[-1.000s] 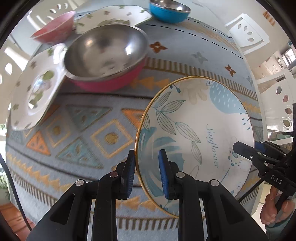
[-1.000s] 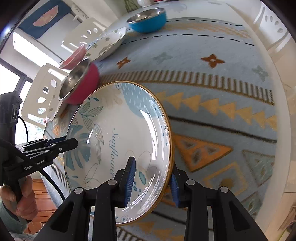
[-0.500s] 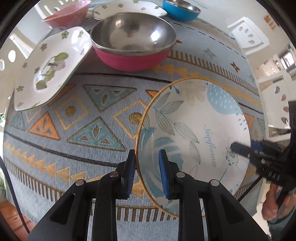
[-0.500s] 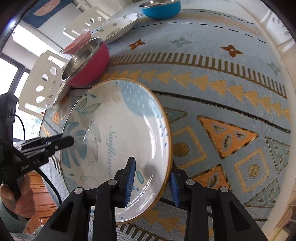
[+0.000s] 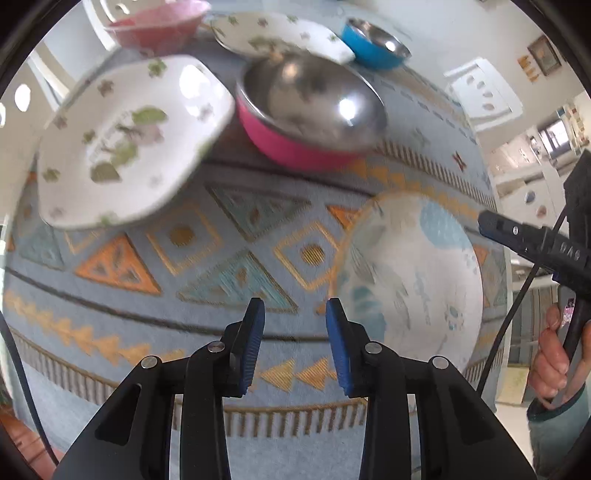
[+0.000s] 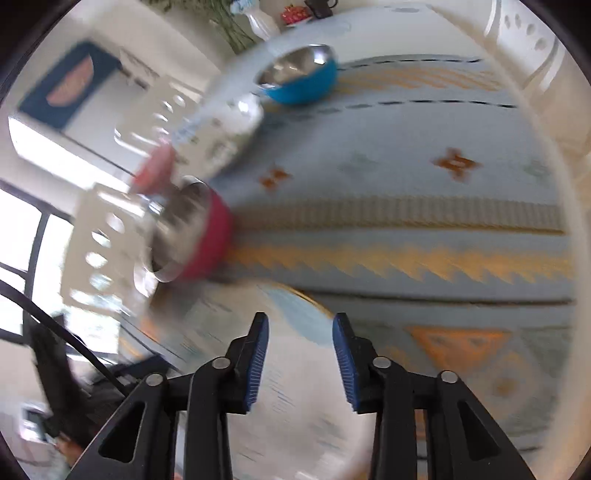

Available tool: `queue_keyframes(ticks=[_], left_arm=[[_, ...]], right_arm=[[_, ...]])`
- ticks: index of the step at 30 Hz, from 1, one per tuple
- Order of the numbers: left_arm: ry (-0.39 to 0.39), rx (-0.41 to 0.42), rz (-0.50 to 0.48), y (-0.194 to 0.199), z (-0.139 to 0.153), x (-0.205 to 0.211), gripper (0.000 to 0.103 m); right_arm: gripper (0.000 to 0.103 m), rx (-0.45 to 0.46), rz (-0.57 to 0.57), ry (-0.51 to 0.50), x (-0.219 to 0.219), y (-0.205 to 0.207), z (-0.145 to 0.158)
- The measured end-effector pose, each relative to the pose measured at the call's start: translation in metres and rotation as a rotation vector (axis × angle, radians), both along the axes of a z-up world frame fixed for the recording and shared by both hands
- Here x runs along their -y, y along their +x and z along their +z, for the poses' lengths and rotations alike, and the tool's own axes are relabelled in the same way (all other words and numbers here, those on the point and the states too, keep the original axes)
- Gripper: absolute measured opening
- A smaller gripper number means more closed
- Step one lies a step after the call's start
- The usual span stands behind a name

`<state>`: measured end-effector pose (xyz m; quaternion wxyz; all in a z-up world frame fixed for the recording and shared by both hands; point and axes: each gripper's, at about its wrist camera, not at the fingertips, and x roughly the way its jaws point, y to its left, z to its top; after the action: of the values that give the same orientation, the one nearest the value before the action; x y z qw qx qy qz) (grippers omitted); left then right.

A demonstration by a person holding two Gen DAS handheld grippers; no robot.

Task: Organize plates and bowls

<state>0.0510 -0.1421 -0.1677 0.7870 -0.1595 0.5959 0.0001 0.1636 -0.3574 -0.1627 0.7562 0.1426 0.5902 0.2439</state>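
The round leaf-pattern plate with a gold rim [image 5: 410,273] lies flat on the patterned cloth, right of my left gripper [image 5: 295,314], which is open, empty and clear of the rim. My right gripper [image 6: 301,330] is open and empty above the same plate [image 6: 295,387], which is blurred below it. The right gripper also shows in the left wrist view [image 5: 491,225] over the plate's far right. A pink bowl with a steel inside [image 5: 310,110] [image 6: 192,232] and a white square plate [image 5: 125,136] sit beyond.
A second white square plate [image 5: 280,35] [image 6: 218,136], a blue steel bowl [image 5: 375,42] [image 6: 299,77] and a pink bowl [image 5: 155,22] sit at the far side. White chairs [image 5: 484,92] ring the table. The cloth's fringed front edge [image 5: 258,421] is near.
Both grippers have opened and let go of the leaf-pattern plate, which now lies on the cloth. Both have pulled back and up; the left gripper has shifted left off the rim.
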Motion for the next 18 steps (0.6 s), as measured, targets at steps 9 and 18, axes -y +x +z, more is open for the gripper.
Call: queue_keyframes(ticks=[9,18], left_arm=[[0.037,0.063,0.091,0.005,0.026,-0.054,0.032],[0.036,0.071,0.18,0.005,0.03,-0.101,0.032]], right_arm=[[0.049,-0.017,0.022,0.034,-0.092,0.035,-0.012],[0.041,-0.062,-0.026,-0.006,-0.114,0.055,-0.034]])
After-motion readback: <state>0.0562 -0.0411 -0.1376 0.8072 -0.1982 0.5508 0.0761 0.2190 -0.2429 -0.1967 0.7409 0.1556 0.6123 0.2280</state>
